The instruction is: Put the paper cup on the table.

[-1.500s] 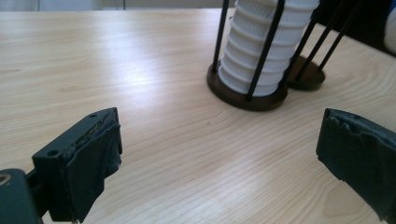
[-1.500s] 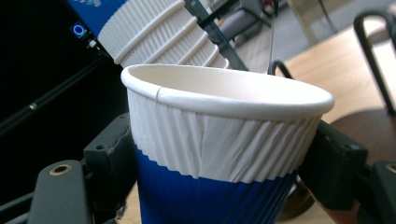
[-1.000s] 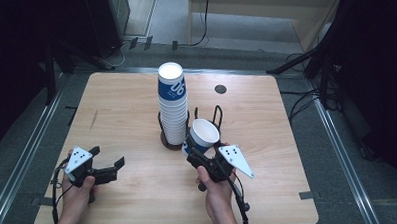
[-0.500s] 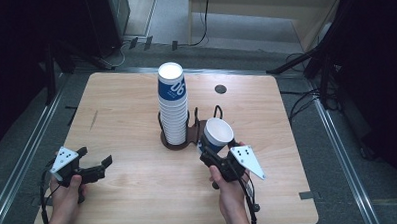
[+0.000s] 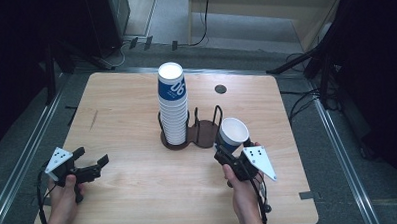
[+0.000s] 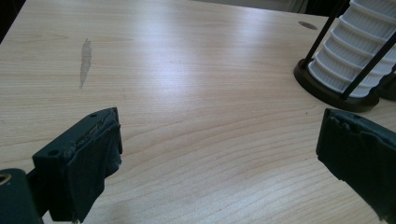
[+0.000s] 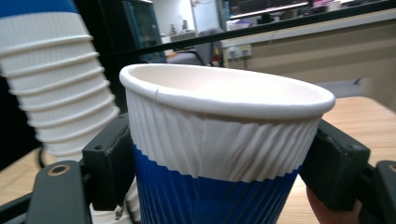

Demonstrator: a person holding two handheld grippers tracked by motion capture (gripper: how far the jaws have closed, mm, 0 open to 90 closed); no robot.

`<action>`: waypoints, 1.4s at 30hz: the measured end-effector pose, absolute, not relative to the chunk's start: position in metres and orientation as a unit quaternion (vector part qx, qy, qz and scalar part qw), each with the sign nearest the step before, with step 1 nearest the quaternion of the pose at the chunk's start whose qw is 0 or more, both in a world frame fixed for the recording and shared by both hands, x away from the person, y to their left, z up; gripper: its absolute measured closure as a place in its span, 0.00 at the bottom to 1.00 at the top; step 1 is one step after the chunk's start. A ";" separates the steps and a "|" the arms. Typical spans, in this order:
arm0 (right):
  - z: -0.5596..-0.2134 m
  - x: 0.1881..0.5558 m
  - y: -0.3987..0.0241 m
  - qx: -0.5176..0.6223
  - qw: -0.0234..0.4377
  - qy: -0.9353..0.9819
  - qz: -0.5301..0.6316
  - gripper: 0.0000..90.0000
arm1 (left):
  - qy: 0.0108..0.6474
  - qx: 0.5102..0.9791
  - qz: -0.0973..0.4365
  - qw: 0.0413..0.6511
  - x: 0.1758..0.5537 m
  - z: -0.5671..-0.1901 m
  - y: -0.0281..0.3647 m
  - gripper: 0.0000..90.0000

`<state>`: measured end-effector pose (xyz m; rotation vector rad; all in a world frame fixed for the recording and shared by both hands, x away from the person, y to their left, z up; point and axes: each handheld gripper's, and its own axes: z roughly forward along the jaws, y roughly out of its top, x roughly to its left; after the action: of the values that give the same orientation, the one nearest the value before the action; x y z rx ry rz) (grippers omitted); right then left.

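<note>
Right tongs (image 5: pixel 227 152) clenched on a single blue-and-white paper cup (image 5: pixel 234 134), jaws pressing its ribbed wall from both sides, mouth up and tilted slightly. Carried rightward and nearer the person over the last second: a moment ago beside the cup stack (image 5: pixel 173 105), now clear of it, past the empty right-hand ring of the dark wire cup holder (image 5: pixel 205 132) and held above the counter (image 5: pixel 136 99). Seemingly one cup separated from the stack and ready for setting down on the bare wood at the right. Left tongs (image 5: pixel 91 166) released, jaws wide apart and holding nothing, drawn back toward the counter's near left edge, low over the wood and idle. Stack upright in the holder's left ring.
</note>
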<state>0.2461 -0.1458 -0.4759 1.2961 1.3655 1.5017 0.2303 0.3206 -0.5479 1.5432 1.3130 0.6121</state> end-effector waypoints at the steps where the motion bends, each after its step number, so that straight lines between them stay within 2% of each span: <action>1: -0.476 0.247 -0.148 0.506 0.361 0.530 0.577 0.23 | 0.541 0.635 0.252 0.490 0.230 -0.548 0.321 0.01; 10: -0.478 0.255 -0.169 0.508 0.387 0.532 0.556 0.23 | 0.522 0.647 0.260 0.491 0.229 -0.551 0.313 0.01; 18: -0.488 0.269 -0.189 0.522 0.411 0.529 0.528 0.23 | 0.525 0.637 0.257 0.502 0.228 -0.552 0.316 0.01; 24: -0.494 0.277 -0.195 0.536 0.406 0.524 0.523 0.23 | 0.525 0.636 0.255 0.506 0.228 -0.552 0.316 0.01; 28: -0.501 0.286 -0.197 0.533 0.424 0.515 0.521 0.23 | 0.526 0.636 0.255 0.504 0.228 -0.552 0.316 0.01; 42: -0.513 0.313 -0.204 0.555 0.432 0.509 0.495 0.22 | 0.525 0.635 0.253 0.507 0.227 -0.552 0.316 0.01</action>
<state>0.3131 -0.2043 -0.5130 1.3845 1.2700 1.2346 0.2268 0.3165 -0.5518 1.5306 1.2663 0.6100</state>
